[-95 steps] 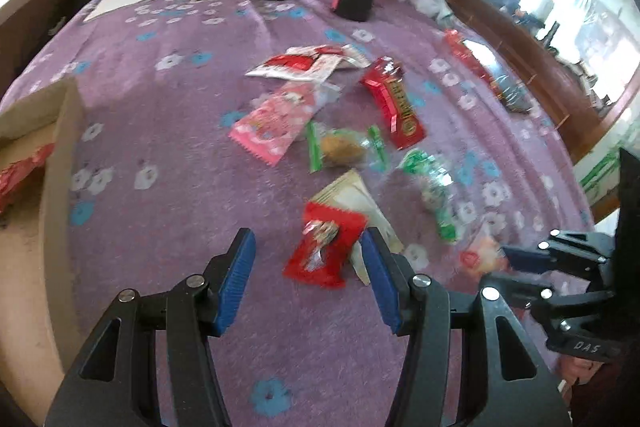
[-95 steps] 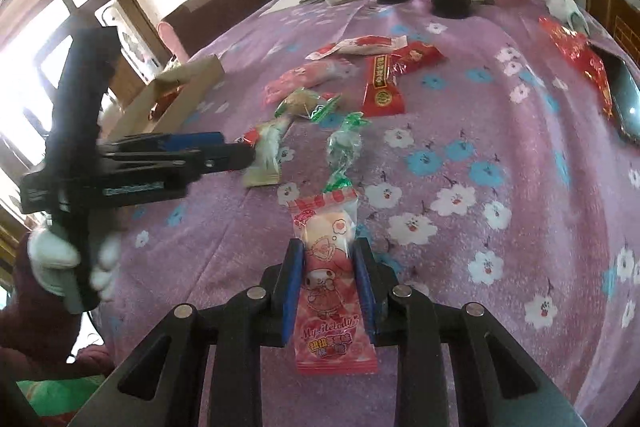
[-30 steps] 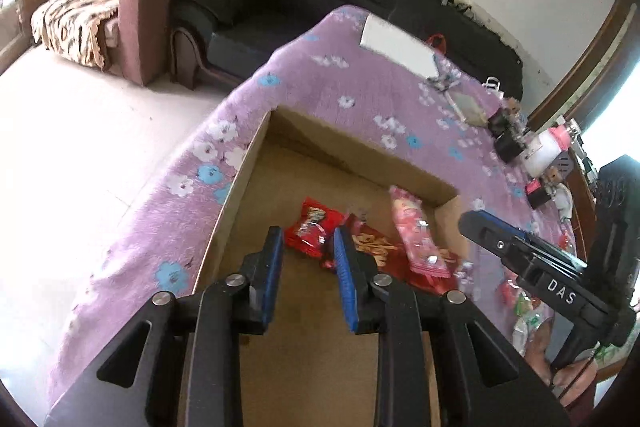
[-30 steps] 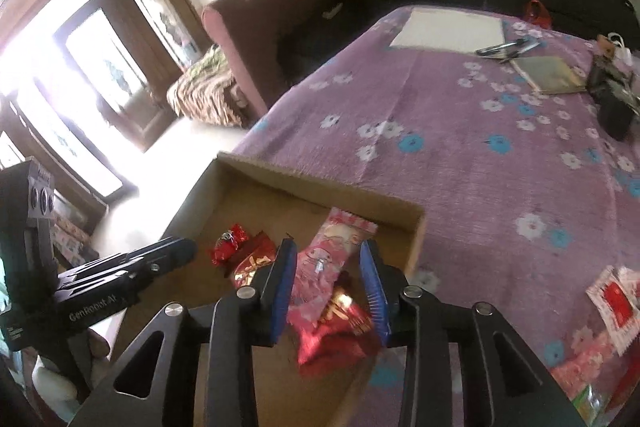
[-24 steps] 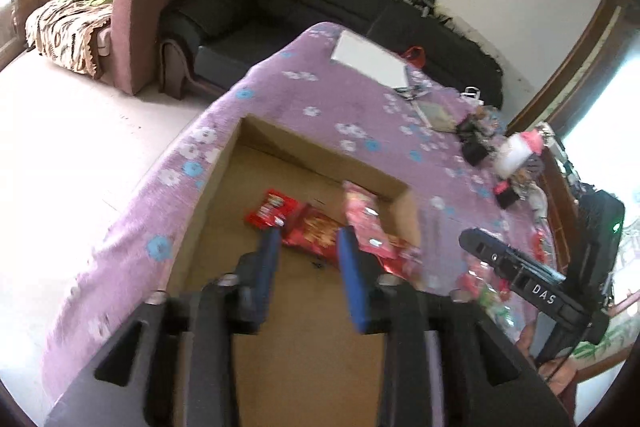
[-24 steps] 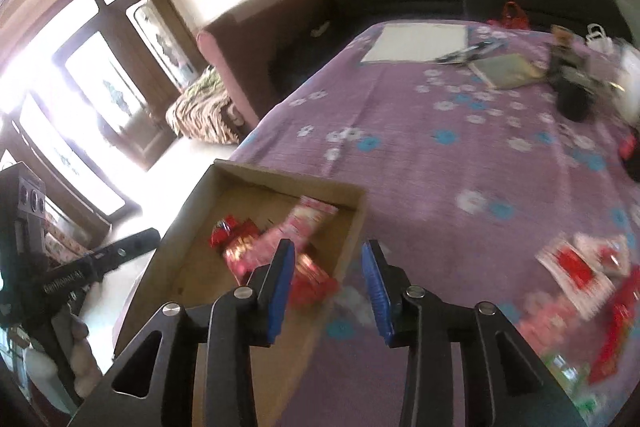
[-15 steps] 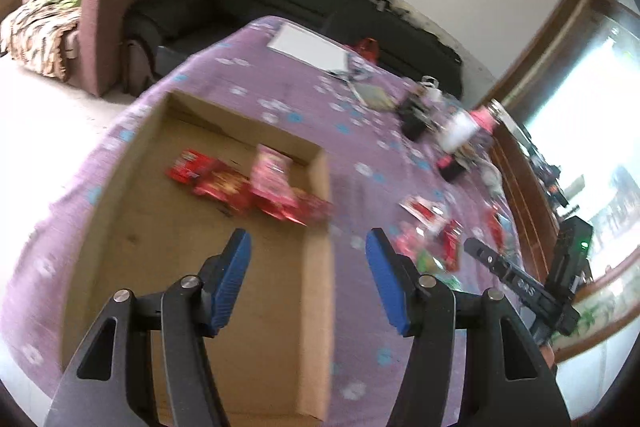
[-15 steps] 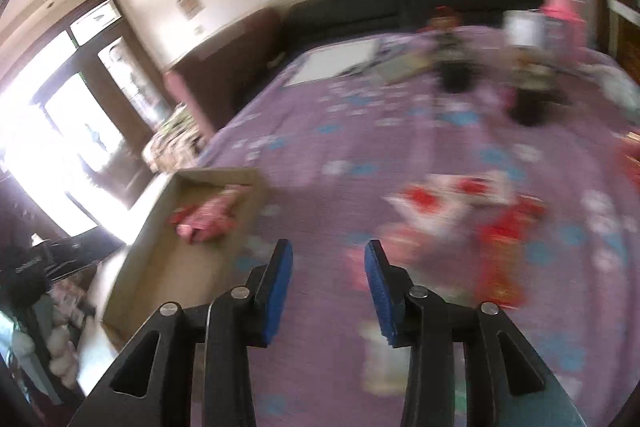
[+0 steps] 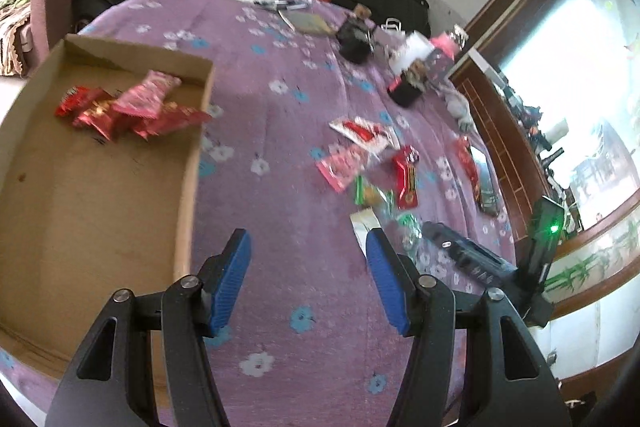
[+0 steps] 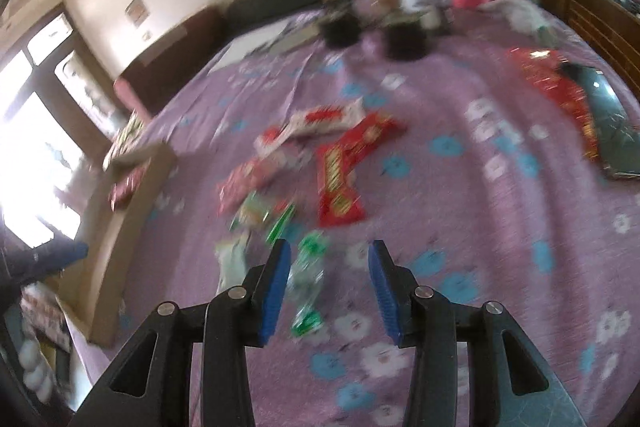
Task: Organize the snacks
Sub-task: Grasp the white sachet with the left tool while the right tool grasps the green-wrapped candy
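Heading: both grippers are pointing down over the purple flowered cloth (image 9: pixel 280 187) on the worktop, with loose snacks lying ahead of them.
Left gripper (image 9: pixel 308 273): its jaws are standing spread with only bare cloth between them; they have just been opening.
Right gripper (image 10: pixel 326 285): its jaws are standing apart, pinching nothing; they have just been opening, and a green-and-clear wrapped sweet (image 10: pixel 308 279) is lying on the cloth by the left jaw.
Snacks stowed: red and pink packets (image 9: pixel 128 107) are lying piled in the far corner of the cardboard box (image 9: pixel 188 163); one red packet is poking over the box's right wall and could slide out.
Snacks waiting: a long red bar (image 10: pixel 340 179), a pink packet (image 9: pixel 342 167), a white-and-red sachet (image 9: pixel 362 131) and a green-ended sweet (image 9: pixel 372 193) are lying close together, some overlapping.
Risk, grasp: the crowded heap is making it likely that one pinch drags a neighbour along or catches the cloth.
Risk, blur: the right view is smearing, so aim on the small sweet is looking uncertain.
Risk, collision: the two grippers are working near each other over the same patch and could knock together.
Edges: a wooden rail (image 9: pixel 508 155) is bordering the cloth's right side, with a dark phone (image 10: pixel 612 131) and a red packet near it.
Open room: bare cloth between box and snacks is giving a clear lane.
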Action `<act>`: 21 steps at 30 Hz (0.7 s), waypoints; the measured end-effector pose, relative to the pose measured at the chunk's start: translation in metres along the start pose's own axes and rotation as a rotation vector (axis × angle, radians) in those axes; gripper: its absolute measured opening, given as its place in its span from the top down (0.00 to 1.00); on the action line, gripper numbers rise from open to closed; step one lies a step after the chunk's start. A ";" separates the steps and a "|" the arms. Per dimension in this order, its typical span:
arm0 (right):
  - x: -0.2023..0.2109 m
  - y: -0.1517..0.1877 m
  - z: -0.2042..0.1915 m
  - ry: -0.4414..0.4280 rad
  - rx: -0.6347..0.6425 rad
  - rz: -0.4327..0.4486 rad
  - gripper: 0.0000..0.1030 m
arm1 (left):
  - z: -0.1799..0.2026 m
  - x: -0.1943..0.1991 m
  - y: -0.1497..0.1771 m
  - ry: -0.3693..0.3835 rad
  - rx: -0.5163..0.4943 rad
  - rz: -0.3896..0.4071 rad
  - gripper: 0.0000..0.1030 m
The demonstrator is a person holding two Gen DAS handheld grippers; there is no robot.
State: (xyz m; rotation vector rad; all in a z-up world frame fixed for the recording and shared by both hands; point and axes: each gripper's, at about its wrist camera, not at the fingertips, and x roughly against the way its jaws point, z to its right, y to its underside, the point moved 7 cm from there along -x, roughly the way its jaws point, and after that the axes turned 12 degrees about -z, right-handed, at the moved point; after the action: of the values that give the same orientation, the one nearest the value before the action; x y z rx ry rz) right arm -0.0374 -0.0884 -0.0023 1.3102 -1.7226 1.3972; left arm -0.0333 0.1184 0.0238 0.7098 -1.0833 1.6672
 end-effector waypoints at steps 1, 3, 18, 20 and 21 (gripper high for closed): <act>-0.004 0.004 -0.004 0.003 0.016 -0.004 0.58 | 0.003 -0.003 0.001 -0.009 -0.005 -0.006 0.43; -0.013 0.010 -0.012 0.025 0.048 -0.011 0.58 | 0.008 -0.010 0.003 -0.019 -0.013 -0.018 0.43; -0.015 0.012 0.002 0.139 0.052 0.041 0.78 | 0.046 -0.082 0.003 -0.028 -0.063 -0.120 0.43; -0.011 0.010 0.016 0.142 0.001 0.049 0.78 | 0.049 -0.088 0.003 -0.034 -0.065 -0.126 0.43; -0.010 0.009 0.022 0.121 -0.021 0.047 0.78 | 0.051 -0.091 0.002 -0.037 -0.068 -0.125 0.43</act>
State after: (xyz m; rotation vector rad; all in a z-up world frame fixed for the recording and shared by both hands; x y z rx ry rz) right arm -0.0392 -0.1056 -0.0212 1.1564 -1.6925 1.4503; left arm -0.0058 0.0343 -0.0319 0.7520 -1.0943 1.5093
